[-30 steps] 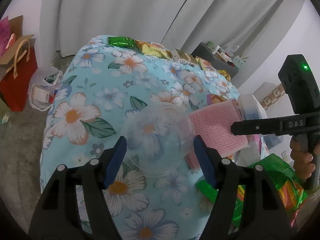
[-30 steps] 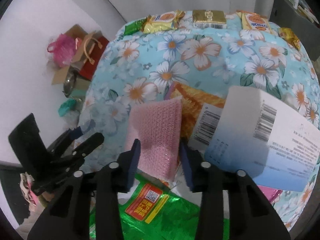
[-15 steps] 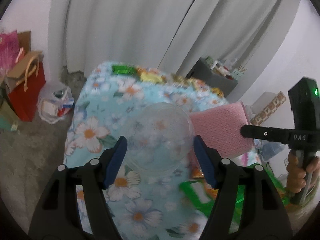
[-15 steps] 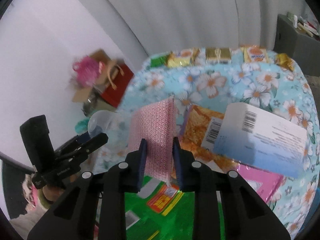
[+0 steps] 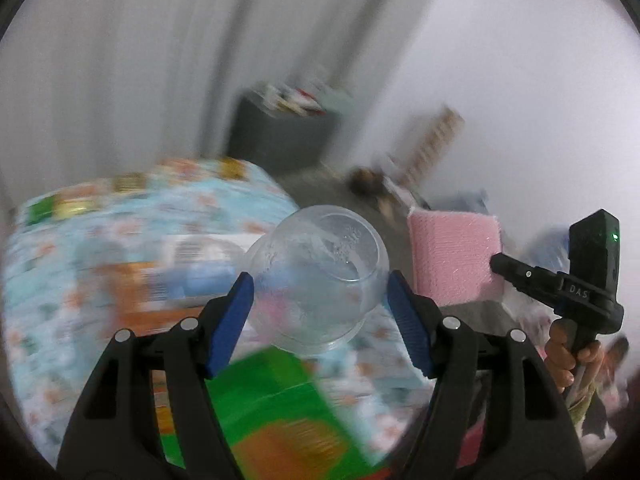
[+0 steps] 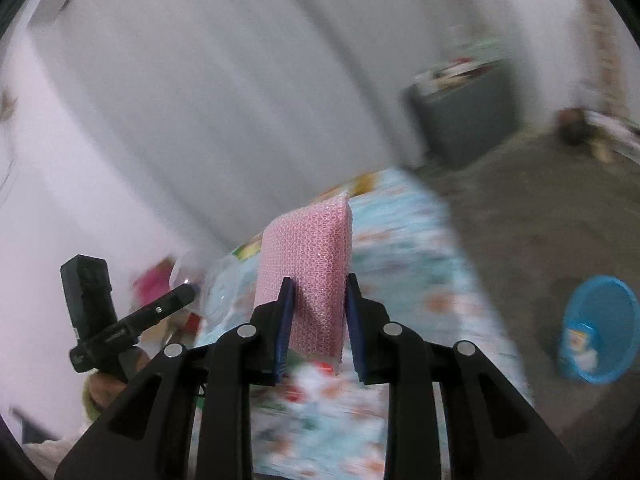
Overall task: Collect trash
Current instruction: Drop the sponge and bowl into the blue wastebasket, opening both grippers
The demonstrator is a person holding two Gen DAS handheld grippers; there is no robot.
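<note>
My left gripper (image 5: 320, 300) is shut on a clear plastic cup (image 5: 316, 276), held in the air above the flowered table (image 5: 60, 280), mouth pointing away. My right gripper (image 6: 318, 300) is shut on a pink sponge pad (image 6: 306, 268), also lifted off the table. The pink pad shows in the left wrist view (image 5: 454, 258), to the right of the cup, with the right gripper's body (image 5: 560, 284) behind it. The left gripper's body shows at the left of the right wrist view (image 6: 116, 324). Both views are blurred by motion.
Wrappers lie on the flowered cloth, among them a green packet (image 5: 272, 412) and a white labelled bag (image 5: 208, 252). A blue bucket (image 6: 596, 336) stands on the grey floor at the right. A dark cabinet (image 5: 280, 136) stands by the curtain.
Both grippers have lifted their loads off the table and swung to the right. The views now face the floor, the cabinet and the blue bucket.
</note>
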